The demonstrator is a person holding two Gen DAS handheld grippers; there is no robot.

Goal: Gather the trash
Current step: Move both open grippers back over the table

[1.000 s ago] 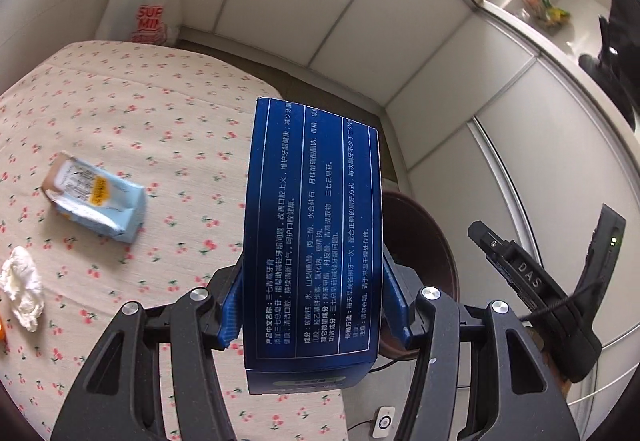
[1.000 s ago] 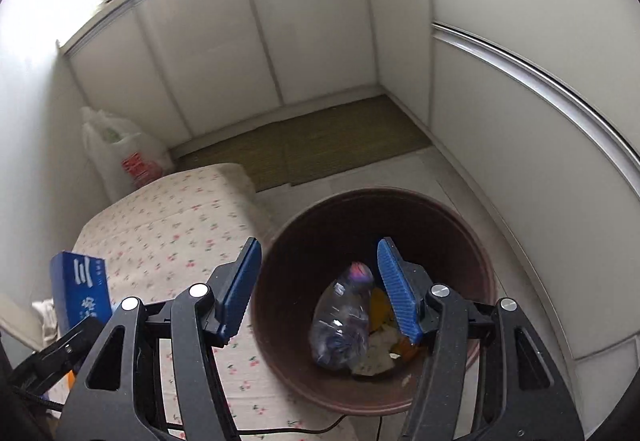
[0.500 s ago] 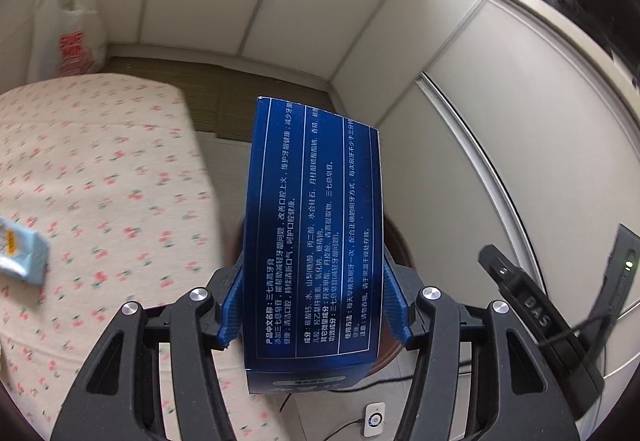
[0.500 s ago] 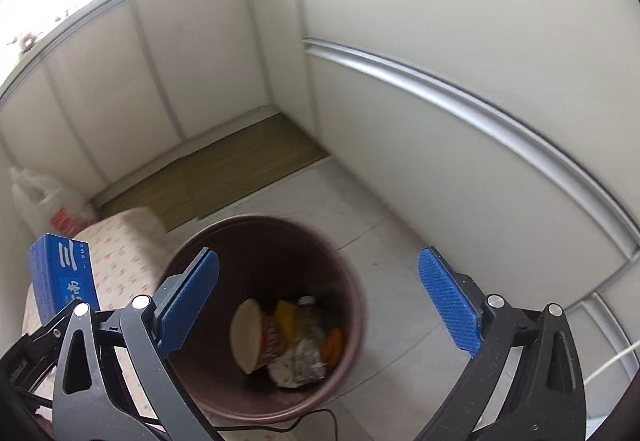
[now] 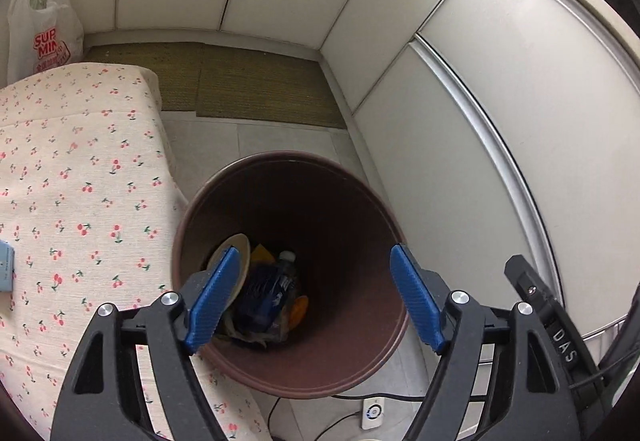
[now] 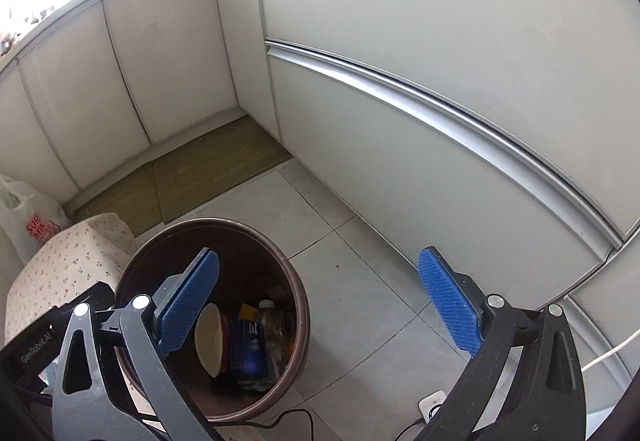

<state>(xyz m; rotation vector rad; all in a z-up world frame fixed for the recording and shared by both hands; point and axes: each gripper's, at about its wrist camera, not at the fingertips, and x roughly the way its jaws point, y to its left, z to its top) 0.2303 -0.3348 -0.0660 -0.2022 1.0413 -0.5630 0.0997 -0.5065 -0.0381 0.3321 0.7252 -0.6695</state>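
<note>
Open mouth of the brown bin (image 5: 352, 201), unobstructed from above; trash fills only its bottom. The left hand-held gripper (image 5: 316, 301) hangs over the mouth, jaws spread wide, nothing between them. To the left, the cherry-print surface (image 5: 80, 181) stands just beside the bin rim. To the right, bare floor tiles (image 6: 360, 253) lie between bin and white cabinet fronts (image 6: 440, 81). Cables (image 6: 288, 417) run along the near floor.

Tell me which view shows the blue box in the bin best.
Left wrist. It looks almost straight down into the bin, so the blue box shows its face among the other trash, between the open fingers. The right wrist sees the box from the side, darker, with the near finger beside it.
</note>
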